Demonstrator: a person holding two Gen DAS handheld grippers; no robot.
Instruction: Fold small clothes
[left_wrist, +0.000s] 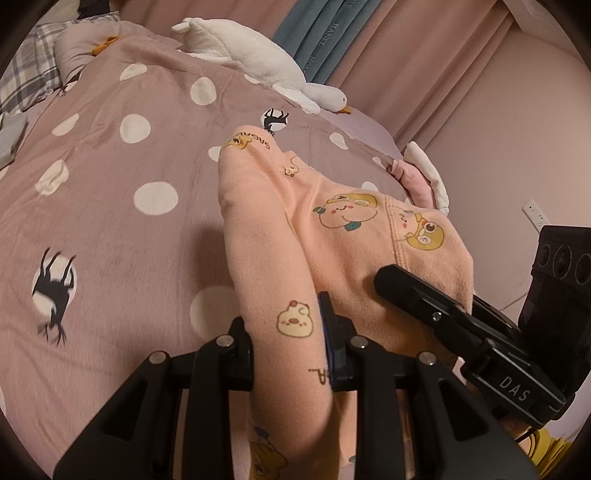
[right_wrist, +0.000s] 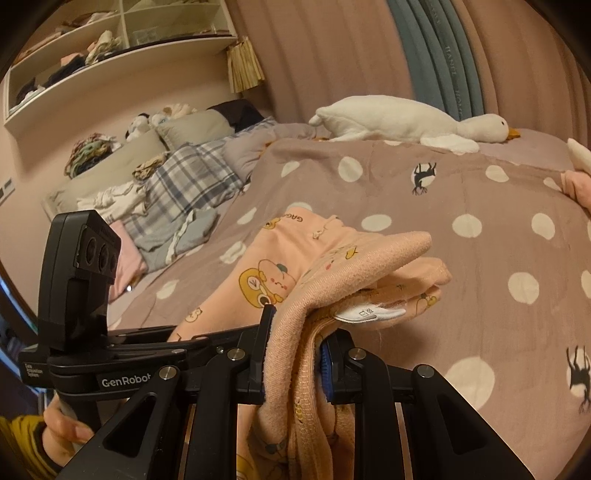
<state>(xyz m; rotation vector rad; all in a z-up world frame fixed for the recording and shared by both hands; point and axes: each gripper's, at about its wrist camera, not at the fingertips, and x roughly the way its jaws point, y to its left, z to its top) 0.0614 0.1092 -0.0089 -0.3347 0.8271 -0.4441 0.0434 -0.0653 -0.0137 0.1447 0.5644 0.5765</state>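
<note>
Left gripper (left_wrist: 291, 343) jaws, right gripper (right_wrist: 295, 354) jaws each clamp peach garment (left_wrist: 332, 221).

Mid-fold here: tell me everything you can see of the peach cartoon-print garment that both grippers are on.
The peach garment is soft knit, printed with yellow cartoon animals and dark lettering. It looks like small pants: one leg runs away from the camera, and a white label shows at a bunched, ribbed edge. The left gripper is shut on one fold and the right gripper on the bunched edge. Its near part is lifted; its far end rests on the polka-dot bedspread.
</note>
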